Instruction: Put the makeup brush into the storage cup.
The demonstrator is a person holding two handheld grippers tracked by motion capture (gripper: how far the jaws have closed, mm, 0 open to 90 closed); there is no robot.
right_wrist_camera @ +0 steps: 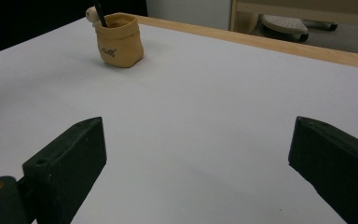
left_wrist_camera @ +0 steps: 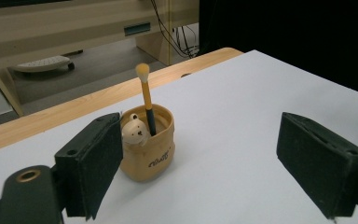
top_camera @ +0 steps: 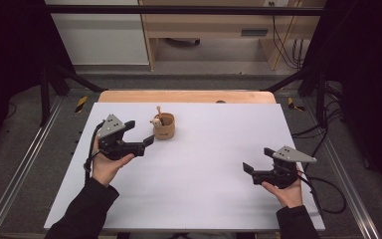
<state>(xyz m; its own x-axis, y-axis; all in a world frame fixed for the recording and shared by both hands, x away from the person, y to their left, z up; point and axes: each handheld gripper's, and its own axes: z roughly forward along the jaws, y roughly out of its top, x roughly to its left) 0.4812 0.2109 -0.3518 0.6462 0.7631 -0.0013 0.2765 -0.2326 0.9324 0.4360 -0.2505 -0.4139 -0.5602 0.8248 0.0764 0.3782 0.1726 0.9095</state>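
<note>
A small tan sack-shaped cup (top_camera: 164,128) stands upright on the white table top (top_camera: 199,169), at the back left of centre. It holds a brush (left_wrist_camera: 145,93) with a yellow handle and pale tip, and a little cream bear figure (left_wrist_camera: 135,132) on its rim. My left gripper (top_camera: 140,132) is open just left of the cup, its jaws pointing at it; in the left gripper view (left_wrist_camera: 205,154) the cup (left_wrist_camera: 151,151) sits right beside the left jaw. My right gripper (top_camera: 257,159) is open and holds nothing at the front right, far from the cup (right_wrist_camera: 120,42).
A wooden strip (top_camera: 186,96) runs along the table's far edge. Beyond it stands wooden furniture (top_camera: 214,25) with hanging cables (top_camera: 286,45). Metal frame rails (top_camera: 25,159) flank the table. A cable (top_camera: 323,191) trails from the right gripper.
</note>
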